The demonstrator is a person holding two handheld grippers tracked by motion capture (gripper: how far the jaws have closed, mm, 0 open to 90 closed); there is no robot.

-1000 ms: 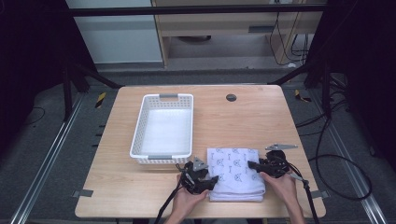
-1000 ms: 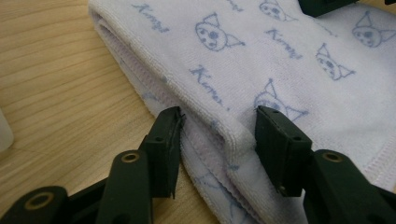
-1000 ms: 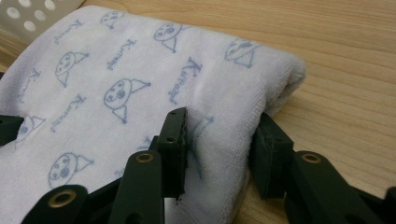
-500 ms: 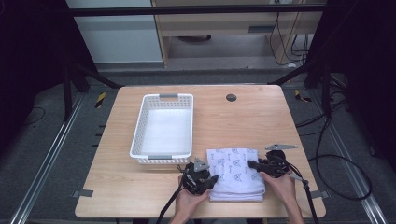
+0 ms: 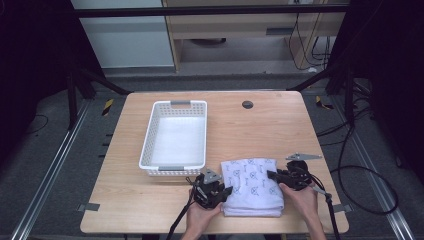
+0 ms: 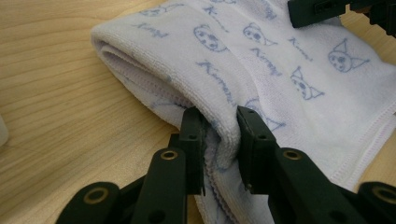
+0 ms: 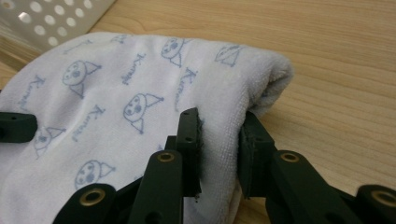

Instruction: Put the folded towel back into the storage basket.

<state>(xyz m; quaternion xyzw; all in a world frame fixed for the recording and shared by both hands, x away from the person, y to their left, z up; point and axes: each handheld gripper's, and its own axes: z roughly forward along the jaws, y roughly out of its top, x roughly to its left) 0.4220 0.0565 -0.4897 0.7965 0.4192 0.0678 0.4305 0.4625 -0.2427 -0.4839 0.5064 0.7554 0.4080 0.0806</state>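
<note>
Left gripper point(image 5: 214, 190): jaws have just been closing, now pinching the folded towel's point(image 5: 252, 185) left edge.
Right gripper point(image 5: 289, 177): jaws likewise just closed, clamped on the right edge.
Towel: lies between the two grippers at the table's point(image 5: 260, 130) near edge.
Basket point(image 5: 176, 137): just beyond and left, nearer the left hand.
Change: towel unmoved; only the jaws have narrowed.

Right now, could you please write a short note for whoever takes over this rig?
Left gripper: just closed on the folded towel at its left edge.
Right gripper: just closed on the towel's right edge.
The towel lies flat on the table, in front of the white basket, which has nothing in it.
Done: both edges gripped.
Left: probably lift the towel and set it in the basket.
</note>
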